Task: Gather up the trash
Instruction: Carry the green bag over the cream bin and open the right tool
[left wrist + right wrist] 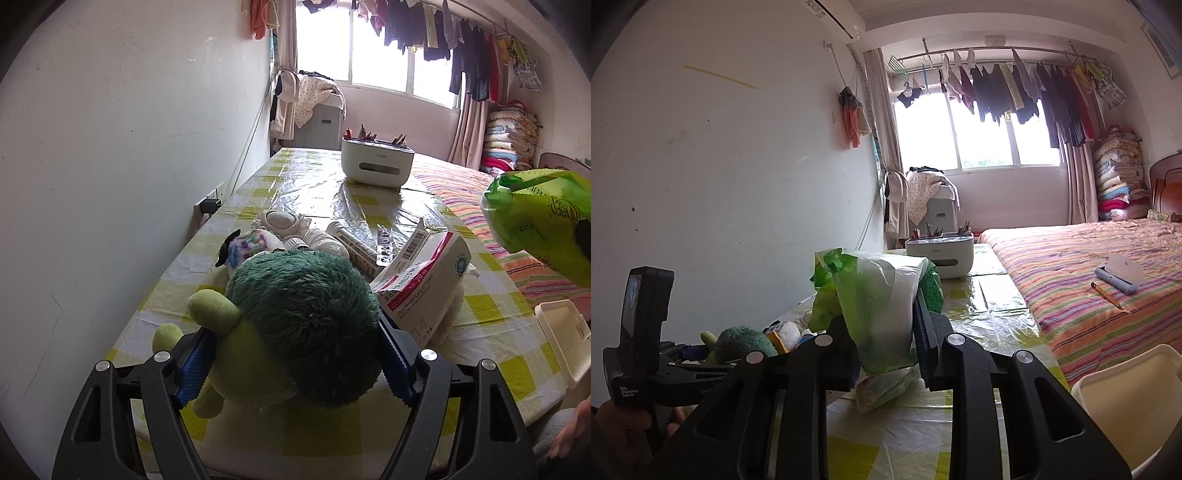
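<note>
Checked tablecloth by the wall, two grippers over the clutter

Left gripper [291, 354] has its jaws spread wide either side of the plush turtle [295, 325], blue pads at its flanks, though firm pressing can't be told; right gripper [886, 336] is clamped on the green bag [879, 295], which it carries upright, up and to the right of the left one. Likely trash, the opened pill box [421, 284] lies just beyond the turtle, long axis slanting away right, nearer the left gripper
</note>
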